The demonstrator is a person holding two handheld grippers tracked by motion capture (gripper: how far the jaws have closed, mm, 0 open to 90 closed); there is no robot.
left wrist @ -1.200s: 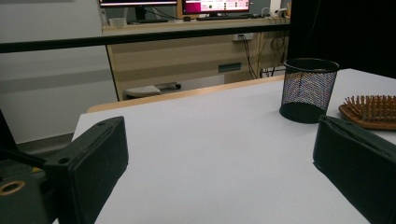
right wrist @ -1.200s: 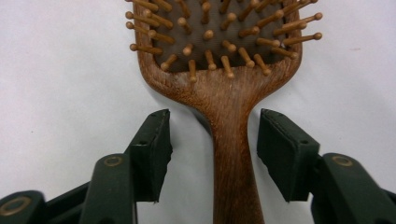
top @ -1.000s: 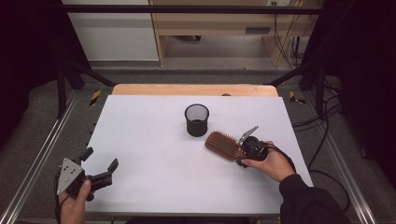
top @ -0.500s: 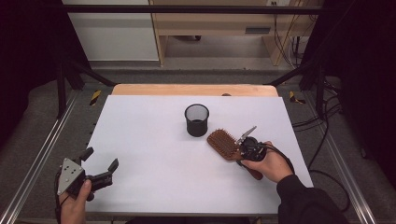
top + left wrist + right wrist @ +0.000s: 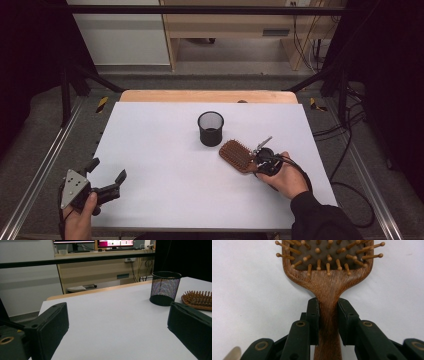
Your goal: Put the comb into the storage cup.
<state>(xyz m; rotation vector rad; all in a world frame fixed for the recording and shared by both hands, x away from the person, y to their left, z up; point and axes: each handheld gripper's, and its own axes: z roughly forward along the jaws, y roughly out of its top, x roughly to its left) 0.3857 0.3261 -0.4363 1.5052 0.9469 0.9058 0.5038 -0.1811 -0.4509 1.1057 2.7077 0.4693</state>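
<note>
A wooden hairbrush point(image 5: 236, 155) lies bristles up on the white table point(image 5: 165, 150), right of centre. My right gripper point(image 5: 257, 162) has just been closing, and its jaws now press both sides of the brush handle point(image 5: 328, 315). The brush head point(image 5: 325, 257) lies flat ahead of the jaws. A black mesh cup point(image 5: 210, 128) stands upright just behind the brush, seen again as the mesh cup point(image 5: 164, 288) beside the hairbrush point(image 5: 197, 299). My left gripper point(image 5: 106, 176) rests at the table's front left corner, open, with nothing between its pads point(image 5: 51, 327).
A wooden strip point(image 5: 205, 96) edges the table's far side. Metal rails point(image 5: 45, 165) run along both sides. Cables point(image 5: 345, 150) trail on the floor at right. Behind the table stand a desk and monitors point(image 5: 105, 243).
The right gripper's jaws have closed onto the hairbrush handle. The brush and right hand have shifted only slightly. The left gripper has stayed where it was.
</note>
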